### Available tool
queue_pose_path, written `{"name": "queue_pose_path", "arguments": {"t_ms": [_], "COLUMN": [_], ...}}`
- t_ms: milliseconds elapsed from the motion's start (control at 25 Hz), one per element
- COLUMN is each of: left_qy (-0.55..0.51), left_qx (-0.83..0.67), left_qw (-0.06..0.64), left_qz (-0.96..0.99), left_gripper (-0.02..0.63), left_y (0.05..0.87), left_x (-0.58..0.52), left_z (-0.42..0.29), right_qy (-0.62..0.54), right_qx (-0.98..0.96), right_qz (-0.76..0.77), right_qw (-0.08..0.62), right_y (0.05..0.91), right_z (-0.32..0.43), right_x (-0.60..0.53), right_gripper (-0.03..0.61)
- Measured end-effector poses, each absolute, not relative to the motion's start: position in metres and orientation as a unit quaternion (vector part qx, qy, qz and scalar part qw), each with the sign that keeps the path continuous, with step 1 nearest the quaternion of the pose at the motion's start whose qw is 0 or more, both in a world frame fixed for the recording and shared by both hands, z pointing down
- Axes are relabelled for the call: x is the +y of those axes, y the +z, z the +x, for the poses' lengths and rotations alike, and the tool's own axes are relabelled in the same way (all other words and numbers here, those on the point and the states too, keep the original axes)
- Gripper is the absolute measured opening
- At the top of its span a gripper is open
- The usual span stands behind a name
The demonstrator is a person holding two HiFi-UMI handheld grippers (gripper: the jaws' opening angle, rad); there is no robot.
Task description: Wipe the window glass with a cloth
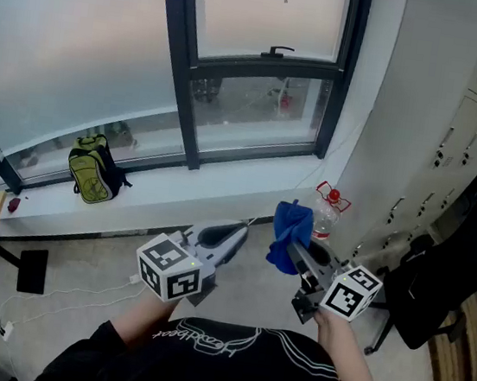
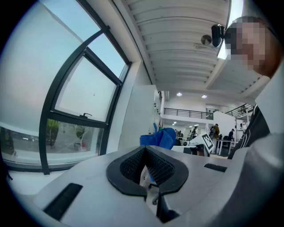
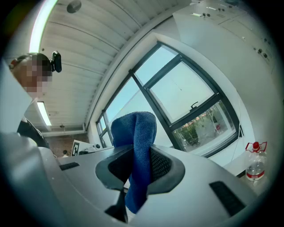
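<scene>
Both grippers are held low in front of the person's chest, aimed up and forward at the window. The right forearm (image 1: 346, 355) reaches out from a black shirt (image 1: 224, 366). The right gripper (image 1: 294, 248) tilts inward to the left, its fingers clamped on a blue cloth (image 1: 289, 229). The cloth bunches up above the fingertips and hangs down between the pads, as the right gripper view shows (image 3: 138, 133).

The left gripper (image 1: 239, 229) points up and to the right, so the two sets of fingertips sit near each other but apart. Its fingers are pressed together with nothing between them, and from the left gripper view the cloth (image 2: 162, 136) appears just beyond them.

The window glass (image 1: 257, 114) stands well beyond both sets of fingertips, across a white sill (image 1: 185, 197). A plastic bottle (image 1: 327, 211) with a red cap stands on the sill just past the right fingers. A green backpack (image 1: 93, 179) rests on the sill far off to the left of the left fingers.
</scene>
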State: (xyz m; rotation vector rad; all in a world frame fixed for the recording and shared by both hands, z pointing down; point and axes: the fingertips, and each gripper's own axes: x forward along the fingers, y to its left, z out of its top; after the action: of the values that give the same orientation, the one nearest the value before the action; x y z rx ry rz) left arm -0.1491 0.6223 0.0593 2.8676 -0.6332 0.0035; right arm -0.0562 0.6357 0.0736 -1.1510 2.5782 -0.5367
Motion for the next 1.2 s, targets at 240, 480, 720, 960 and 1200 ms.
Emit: {"name": "queue_pose_path", "arguments": {"t_ms": [240,480,720,960,1200], "left_qy": [0.002,-0.003,-0.01,-0.007,-0.005], "left_qx": [-0.213,-0.217,-0.224,-0.232,-0.271], "left_qw": [0.11,0.115,0.126,0.136,0.15], "left_qz": [0.971,0.969,0.966,0.963,0.951], "left_gripper": [0.006,0.006,0.006,0.006,0.006], "left_y": [0.06,0.064,0.069,0.08,0.097], "left_x": [0.62,0.618,0.61,0.589,0.518], "left_z": [-0.152,-0.154,-0.159,-0.159,-0.16], "right_qy": [-0.188,-0.194,-0.202,-0.214,-0.223], "right_qx": [0.887,0.887,0.889,0.884,0.889], "right_qz": [-0.395,-0.389,-0.375,-0.374,-0.352], "right_qw": [0.147,0.155,0.169,0.179,0.191], "right_y": [0.075,0.079,0.083,0.096,0.115], "right_z": [-0.058,-0.058,-0.06,-0.054,-0.048], "right_x": [0.636,0.633,0.63,0.61,0.536], "right_gripper": [0.063,0.063,0.063,0.063,0.063]}}
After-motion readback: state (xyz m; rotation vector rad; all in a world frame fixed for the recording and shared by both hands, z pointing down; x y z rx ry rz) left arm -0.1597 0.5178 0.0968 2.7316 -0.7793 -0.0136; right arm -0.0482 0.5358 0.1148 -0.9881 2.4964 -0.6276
